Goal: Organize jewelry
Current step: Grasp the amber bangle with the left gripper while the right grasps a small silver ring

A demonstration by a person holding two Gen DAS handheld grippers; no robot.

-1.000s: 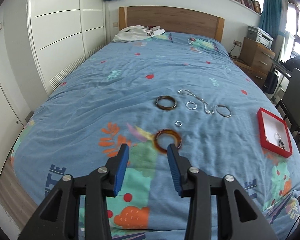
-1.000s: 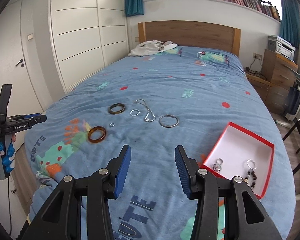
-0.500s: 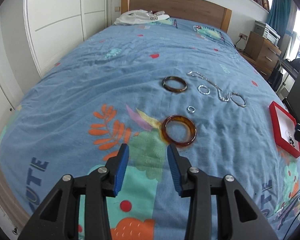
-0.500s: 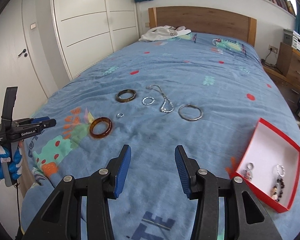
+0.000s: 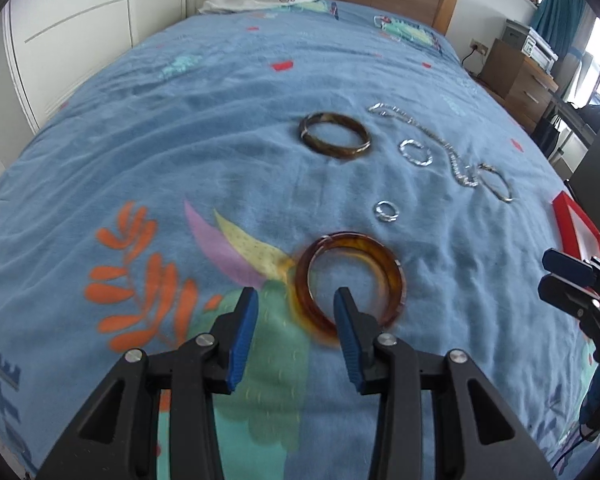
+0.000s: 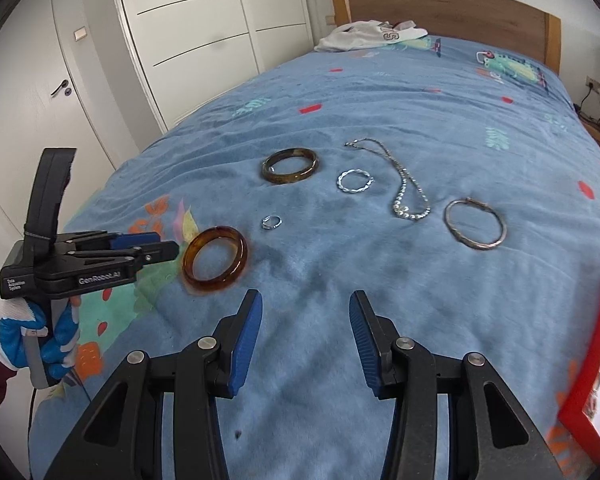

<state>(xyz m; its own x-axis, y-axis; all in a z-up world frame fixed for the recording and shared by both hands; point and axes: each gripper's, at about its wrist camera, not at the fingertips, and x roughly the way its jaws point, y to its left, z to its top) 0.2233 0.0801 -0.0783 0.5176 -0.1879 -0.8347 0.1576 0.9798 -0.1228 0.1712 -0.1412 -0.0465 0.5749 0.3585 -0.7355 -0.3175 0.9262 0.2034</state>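
An amber bangle (image 5: pixel 350 276) (image 6: pixel 215 258) lies flat on the blue bedspread. My left gripper (image 5: pixel 296 312) is open, low over the bed, its right finger over the bangle's near rim; it also shows in the right wrist view (image 6: pixel 162 248). Beyond lie a dark brown bangle (image 5: pixel 335 141) (image 6: pixel 290 166), a twisted silver ring (image 5: pixel 415 153) (image 6: pixel 355 181), a small silver ring (image 5: pixel 387 211) (image 6: pixel 271 222), a silver necklace (image 5: pixel 444 146) (image 6: pixel 405 188) and a thin silver bangle (image 5: pixel 496 186) (image 6: pixel 475 223). My right gripper (image 6: pixel 305 320) (image 5: pixel 560 276) is open and empty above the bedspread.
A red jewelry box (image 6: pixel 588 364) (image 5: pixel 576 228) sits at the bed's right edge. White clothes (image 6: pixel 370 36) lie by the wooden headboard (image 6: pixel 440 4). White wardrobe doors (image 6: pixel 200 32) stand left, a wooden dresser (image 5: pixel 516 76) right.
My left gripper has moved forward and down onto the amber bangle. My right gripper has swung left, so the red box has slid to the view's right edge.
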